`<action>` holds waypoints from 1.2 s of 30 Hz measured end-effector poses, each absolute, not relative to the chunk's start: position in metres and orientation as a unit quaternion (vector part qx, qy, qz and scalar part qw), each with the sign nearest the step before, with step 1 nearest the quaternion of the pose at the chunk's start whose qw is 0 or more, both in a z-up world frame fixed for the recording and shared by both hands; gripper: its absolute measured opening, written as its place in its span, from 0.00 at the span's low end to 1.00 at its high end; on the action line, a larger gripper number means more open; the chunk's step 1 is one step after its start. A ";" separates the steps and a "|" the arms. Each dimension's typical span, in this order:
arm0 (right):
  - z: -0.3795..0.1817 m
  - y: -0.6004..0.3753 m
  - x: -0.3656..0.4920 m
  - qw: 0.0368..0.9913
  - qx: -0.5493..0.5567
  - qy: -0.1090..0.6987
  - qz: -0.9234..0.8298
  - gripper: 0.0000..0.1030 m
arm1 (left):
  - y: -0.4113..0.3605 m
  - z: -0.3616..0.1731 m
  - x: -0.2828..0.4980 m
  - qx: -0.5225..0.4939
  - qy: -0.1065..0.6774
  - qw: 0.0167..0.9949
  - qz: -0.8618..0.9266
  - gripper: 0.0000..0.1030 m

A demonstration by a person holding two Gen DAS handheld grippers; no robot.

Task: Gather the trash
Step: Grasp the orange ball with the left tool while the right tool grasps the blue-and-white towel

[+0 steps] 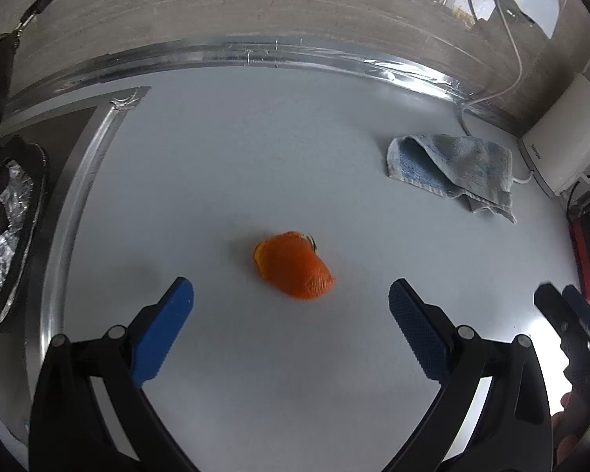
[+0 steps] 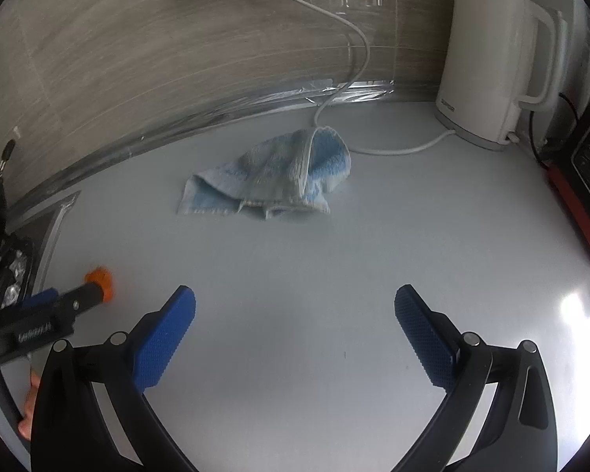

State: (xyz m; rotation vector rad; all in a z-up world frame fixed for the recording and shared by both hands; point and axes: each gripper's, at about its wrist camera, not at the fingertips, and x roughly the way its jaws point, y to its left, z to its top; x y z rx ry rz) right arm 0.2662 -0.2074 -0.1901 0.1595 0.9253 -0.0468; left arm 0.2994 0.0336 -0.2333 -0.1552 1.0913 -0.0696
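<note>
The left gripper (image 1: 291,295) is spread wide and grasps nothing; the peel (image 1: 293,264) lies on the counter (image 1: 295,149) just ahead of its fingertips, roughly centred between them. The right gripper (image 2: 295,303) is also released and empty, with bare counter between its fingers and the cloth (image 2: 271,175) well ahead.

Risks, as I judge them: the peel is a thin, curled shell, so closing too high could let the pads skate over its dome and flick it away, while closing too hard may crush or tear it. Coming in off-centre could let one finger nudge it sideways before the other touches. The cloth is not trash and could be taken by mistake.

Count: one peel, one cloth, one kettle (image 2: 491,63), two grippers. No bin shows.
</note>
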 end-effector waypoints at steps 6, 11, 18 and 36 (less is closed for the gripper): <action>-0.203 -0.212 0.297 0.892 0.069 0.446 -0.030 0.98 | 0.032 -0.241 0.310 -0.076 0.519 0.851 -0.032 0.92; -0.213 -0.213 0.324 0.890 0.054 0.451 -0.040 0.98 | 0.030 -0.246 0.312 -0.073 0.522 0.849 -0.030 0.85; -0.213 -0.210 0.363 0.892 0.047 0.447 -0.044 0.98 | 0.027 -0.255 0.314 -0.074 0.530 0.844 -0.033 0.76; -0.242 -0.199 0.411 0.874 0.041 0.480 -0.056 0.70 | 0.030 -0.249 0.312 -0.069 0.513 0.855 -0.032 0.25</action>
